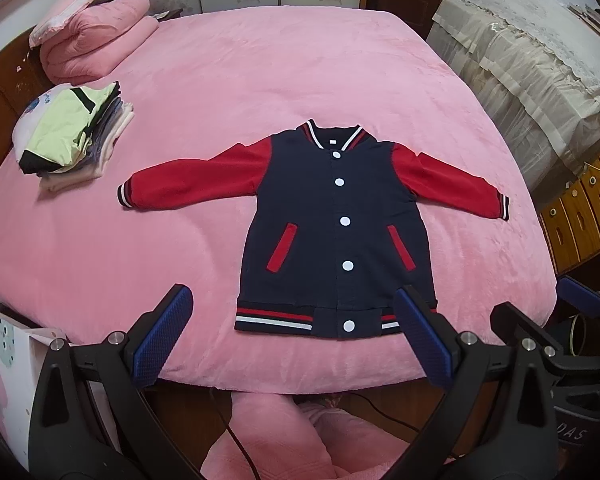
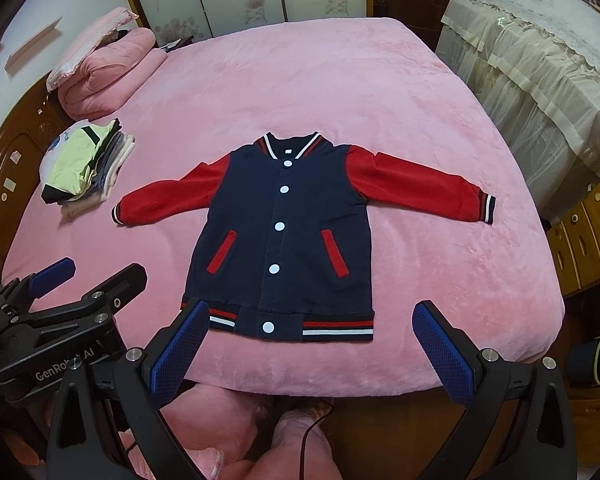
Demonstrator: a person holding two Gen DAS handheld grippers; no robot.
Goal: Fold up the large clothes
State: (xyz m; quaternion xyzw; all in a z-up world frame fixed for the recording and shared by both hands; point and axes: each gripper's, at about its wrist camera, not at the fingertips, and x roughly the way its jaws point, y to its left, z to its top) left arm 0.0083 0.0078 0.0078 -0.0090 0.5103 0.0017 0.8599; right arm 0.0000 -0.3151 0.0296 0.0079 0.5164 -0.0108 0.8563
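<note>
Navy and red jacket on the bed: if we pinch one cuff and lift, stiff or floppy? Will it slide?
Likely floppy: the jacket lies flat and limp, its sleeves spread out, so a lifted cuff would probably trail sleeve before body. Sliding looks doubtful, since the pink bed cover is plush and probably drags. The ribbed hem seems thicker, perhaps the steadier pinch.

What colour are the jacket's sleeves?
Red, with striped cuffs; the sleeves of the jacket show best in the right wrist view.
</note>
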